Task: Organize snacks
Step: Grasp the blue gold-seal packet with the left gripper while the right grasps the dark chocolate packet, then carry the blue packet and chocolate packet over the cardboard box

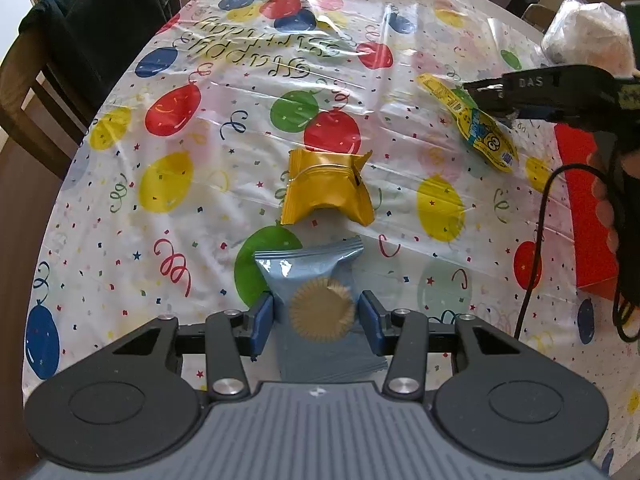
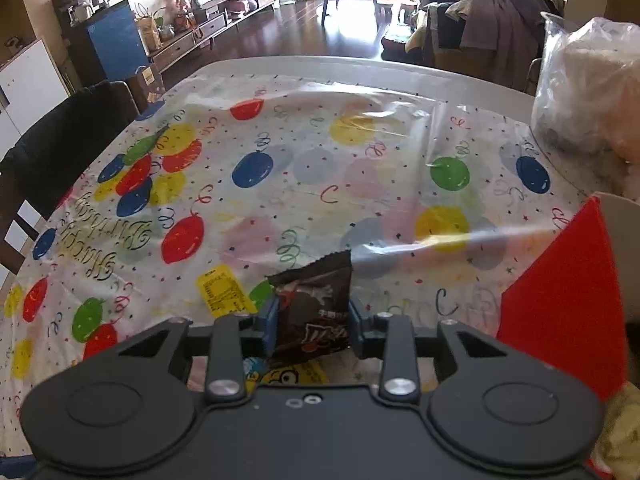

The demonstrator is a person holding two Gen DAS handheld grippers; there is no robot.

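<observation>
My left gripper [image 1: 316,312] is shut on a light blue snack packet [image 1: 316,280] with a gold round seal, just above the tablecloth. A gold packet [image 1: 326,190] lies crumpled just beyond it. A yellow packet with a cartoon face [image 1: 470,120] lies farther right, and its label end shows in the right wrist view [image 2: 224,290]. My right gripper [image 2: 312,320] is shut on a dark brown snack packet [image 2: 314,300] and holds it above the yellow packet. The right gripper also shows from the side in the left wrist view [image 1: 480,92]. A red box [image 2: 560,300] stands to its right.
A balloon-print plastic tablecloth [image 1: 200,160] covers the round table. The red box also shows at the right edge of the left wrist view [image 1: 584,208]. A clear plastic bag [image 2: 588,92] sits at the back right. A dark chair [image 1: 80,40] stands at the far left edge.
</observation>
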